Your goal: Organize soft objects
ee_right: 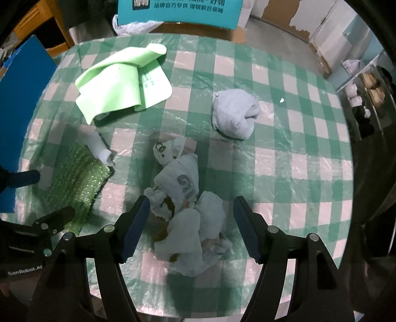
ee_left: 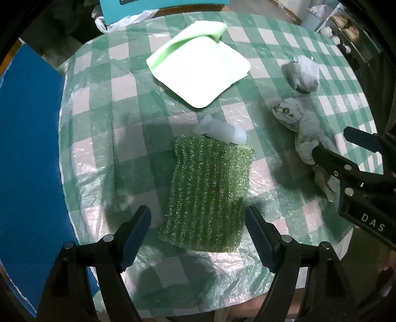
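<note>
A sparkly green scrub cloth (ee_left: 205, 193) lies flat on the checked table (ee_left: 99, 148), its near end between the wide-apart fingers of my open left gripper (ee_left: 198, 235), which touch nothing. A small white scrap (ee_left: 222, 131) rests at its far end. In the right wrist view a crumpled white patterned cloth (ee_right: 183, 205) lies on the table under my right gripper (ee_right: 191, 223), whose pads stand apart and do not press on it. Farther off are a folded light green cloth (ee_right: 118, 84) and a balled grey sock (ee_right: 235, 114). Each gripper shows in the other's view: right gripper (ee_left: 333, 145), left gripper (ee_right: 49, 195).
The round table has a green and white check cover under clear plastic. A blue box (ee_left: 29, 148) stands along its left edge, a teal carton (ee_right: 178, 12) behind its far edge. A white shelf with small items (ee_right: 366, 99) is off to the right.
</note>
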The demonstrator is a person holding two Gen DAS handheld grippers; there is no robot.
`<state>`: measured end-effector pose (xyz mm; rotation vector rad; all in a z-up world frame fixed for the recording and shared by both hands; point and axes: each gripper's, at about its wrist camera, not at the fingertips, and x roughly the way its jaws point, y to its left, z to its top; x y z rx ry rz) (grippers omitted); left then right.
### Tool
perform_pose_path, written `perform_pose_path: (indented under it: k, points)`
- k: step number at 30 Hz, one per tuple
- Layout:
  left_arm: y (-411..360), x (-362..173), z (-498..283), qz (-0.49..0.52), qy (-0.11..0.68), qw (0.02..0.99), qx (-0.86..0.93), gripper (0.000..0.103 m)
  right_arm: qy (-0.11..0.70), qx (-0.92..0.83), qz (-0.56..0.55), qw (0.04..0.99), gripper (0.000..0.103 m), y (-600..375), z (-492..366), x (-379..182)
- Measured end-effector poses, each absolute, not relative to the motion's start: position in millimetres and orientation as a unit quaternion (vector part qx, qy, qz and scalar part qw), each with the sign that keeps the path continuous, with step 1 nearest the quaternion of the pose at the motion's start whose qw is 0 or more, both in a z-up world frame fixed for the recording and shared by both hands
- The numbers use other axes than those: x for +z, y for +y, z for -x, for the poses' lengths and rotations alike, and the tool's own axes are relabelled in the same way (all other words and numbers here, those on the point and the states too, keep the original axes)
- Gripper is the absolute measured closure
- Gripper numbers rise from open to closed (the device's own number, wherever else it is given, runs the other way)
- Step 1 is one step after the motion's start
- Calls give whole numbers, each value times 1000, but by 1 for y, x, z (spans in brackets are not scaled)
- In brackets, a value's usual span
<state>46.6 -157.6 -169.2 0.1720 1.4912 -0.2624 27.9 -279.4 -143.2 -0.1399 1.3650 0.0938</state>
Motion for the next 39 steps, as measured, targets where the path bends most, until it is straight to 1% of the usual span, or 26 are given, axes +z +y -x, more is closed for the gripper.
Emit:
perform_pose_path:
  k: [6, 10, 16, 19, 21, 22, 24, 25, 26, 27, 28, 30, 31, 39]
  points:
    - [-168, -184, -54, -78, 685, 714, -123, 23, 648, 53, 52, 758, 34, -282, -33, -163]
    - [-162, -195, -55, -68, 693, 706, -127, 23, 655, 57, 48, 752, 34, -283, -34, -171]
    - [-155, -191, -55, -56, 686, 712, -137, 23, 659, 61, 31, 749, 34, -290, -36, -178]
    - [-153, -191, -53, -62, 680, 718, -137, 34, 663, 66, 18, 745, 44, -291, -38, -185]
    - [-148, -189, -49, -67, 677, 720, -137, 46, 665, 68, 12, 744, 50, -290, -37, -186]
    - [-145, -188, -47, -69, 675, 721, -137, 49, 666, 68, 11, 743, 51, -288, -37, -187]
    - [-143, -188, -47, -66, 674, 722, -141, 61, 668, 69, 5, 741, 55, -286, -37, -189]
    - [-148, -185, -46, -65, 674, 722, -143, 65, 669, 69, 2, 740, 56, -284, -37, -190]
    - [-147, -185, -46, -63, 675, 721, -147, 73, 668, 69, -1, 741, 58, -282, -36, -189]
    - [-147, -183, -44, -61, 675, 720, -149, 78, 666, 69, -4, 743, 62, -280, -35, -188]
    - [-146, -183, -43, -58, 675, 720, -151, 79, 664, 69, -6, 744, 62, -279, -35, -187]
    - [-141, -180, -41, -56, 672, 723, -152, 86, 659, 66, -10, 749, 63, -278, -33, -184]
    - [-140, -179, -41, -56, 671, 724, -154, 88, 656, 66, -12, 752, 63, -277, -33, -183]
    - [-131, -160, -31, -67, 651, 739, -157, 90, 636, 72, -14, 768, 64, -268, -25, -158]
